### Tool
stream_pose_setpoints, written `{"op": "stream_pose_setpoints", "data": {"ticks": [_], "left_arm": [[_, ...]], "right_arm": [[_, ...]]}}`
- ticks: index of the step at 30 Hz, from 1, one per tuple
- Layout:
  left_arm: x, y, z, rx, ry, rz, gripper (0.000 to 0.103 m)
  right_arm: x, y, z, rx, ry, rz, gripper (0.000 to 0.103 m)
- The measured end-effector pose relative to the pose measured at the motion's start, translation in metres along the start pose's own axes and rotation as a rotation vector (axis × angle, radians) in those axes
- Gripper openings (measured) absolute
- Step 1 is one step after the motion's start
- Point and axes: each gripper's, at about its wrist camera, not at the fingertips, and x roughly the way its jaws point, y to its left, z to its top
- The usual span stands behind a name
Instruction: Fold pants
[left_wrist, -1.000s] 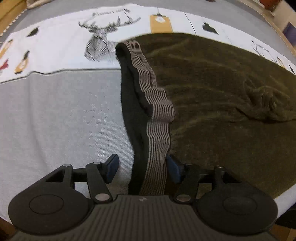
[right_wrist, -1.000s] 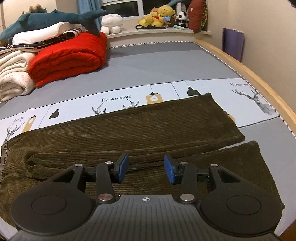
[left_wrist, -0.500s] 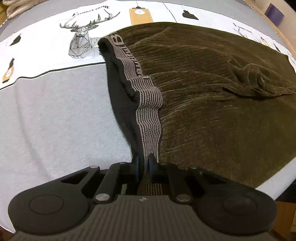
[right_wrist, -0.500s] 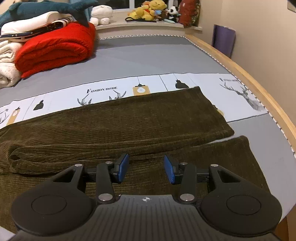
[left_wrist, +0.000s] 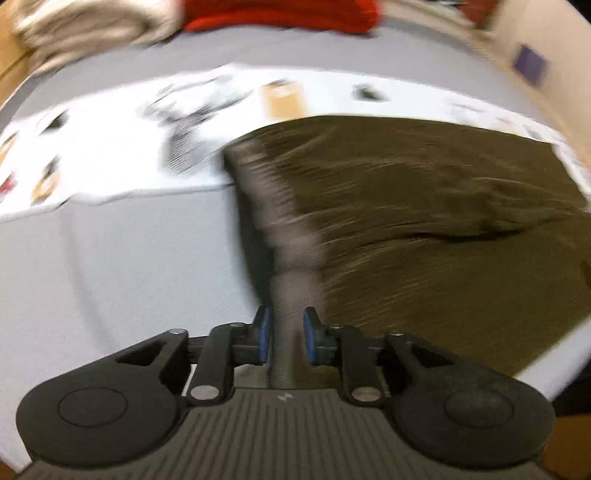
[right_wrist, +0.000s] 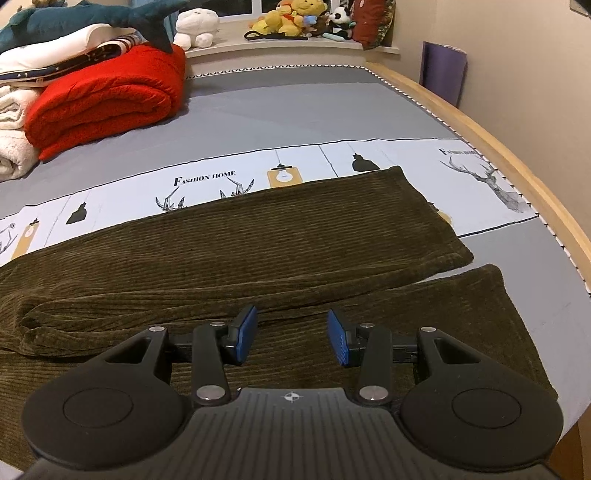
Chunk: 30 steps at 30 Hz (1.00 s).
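Note:
Dark olive corduroy pants (right_wrist: 258, 251) lie flat on the bed, both legs stretched toward the right. In the blurred left wrist view the pants (left_wrist: 424, 206) fill the right side and their striped grey waistband (left_wrist: 291, 258) runs down between the fingers of my left gripper (left_wrist: 286, 334), which is shut on it. My right gripper (right_wrist: 291, 334) is open and empty, hovering over the near leg, close to the seam between the two legs.
A grey bed sheet (right_wrist: 295, 110) with a white printed band (right_wrist: 207, 181) lies under the pants. A rolled red blanket (right_wrist: 107, 96), white towels and plush toys sit at the far side. The wooden bed edge (right_wrist: 517, 162) curves along the right.
My left gripper closed on the waistband and now lifts and tilts up, blurring its view; its fingers stand slightly wider than half a second ago. My right gripper shifted a little right over the legs, still open.

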Motion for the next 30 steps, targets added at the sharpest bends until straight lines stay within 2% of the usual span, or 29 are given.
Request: {"op": "stream_pose_setpoints", "data": {"ticks": [3,5,6,8,10,13,16,18,19,21,23,24,30], "left_arm": [[0.011,-0.035,0.001,0.159,0.016,-0.043,0.032],[0.023,-0.051,-0.006,0.255,0.068,-0.040,0.034],[0.032,-0.056,-0.011,0.303,0.119,-0.023,0.035],[0.054,-0.056,-0.025,0.362,0.255,0.056,0.037],[0.055,-0.057,-0.031,0.417,0.262,0.070,0.037],[0.051,-0.057,-0.022,0.342,0.257,0.059,0.037],[0.040,-0.068,-0.013,0.334,0.177,-0.027,0.039],[0.039,-0.073,-0.008,0.329,0.155,-0.067,0.044],[0.042,-0.076,-0.008,0.333,0.158,-0.069,0.046],[0.054,-0.080,-0.010,0.359,0.205,-0.015,0.060],[0.068,-0.079,-0.013,0.362,0.255,0.046,0.060],[0.069,-0.076,-0.012,0.341,0.254,0.046,0.060],[0.048,-0.063,0.016,0.189,0.102,0.017,0.061]], "right_arm": [[0.000,-0.001,0.000,-0.008,0.001,-0.005,0.044],[0.000,-0.002,-0.002,-0.012,0.005,-0.008,0.044],[0.000,-0.003,-0.002,-0.015,0.006,-0.008,0.044],[0.000,-0.005,-0.004,-0.021,0.006,-0.012,0.044],[-0.001,-0.009,-0.004,-0.023,0.004,-0.016,0.044],[-0.001,-0.017,-0.006,-0.011,0.004,-0.021,0.044],[-0.002,-0.023,-0.007,-0.001,0.003,-0.024,0.045],[-0.001,-0.024,-0.007,0.001,0.005,-0.026,0.045],[-0.001,-0.025,-0.008,0.001,0.005,-0.026,0.045],[-0.001,-0.025,-0.008,-0.001,0.005,-0.025,0.045],[-0.002,-0.025,-0.008,-0.004,0.003,-0.024,0.045],[-0.002,-0.025,-0.008,-0.005,0.001,-0.024,0.045],[-0.002,-0.029,-0.007,0.013,-0.007,-0.027,0.045]]}}
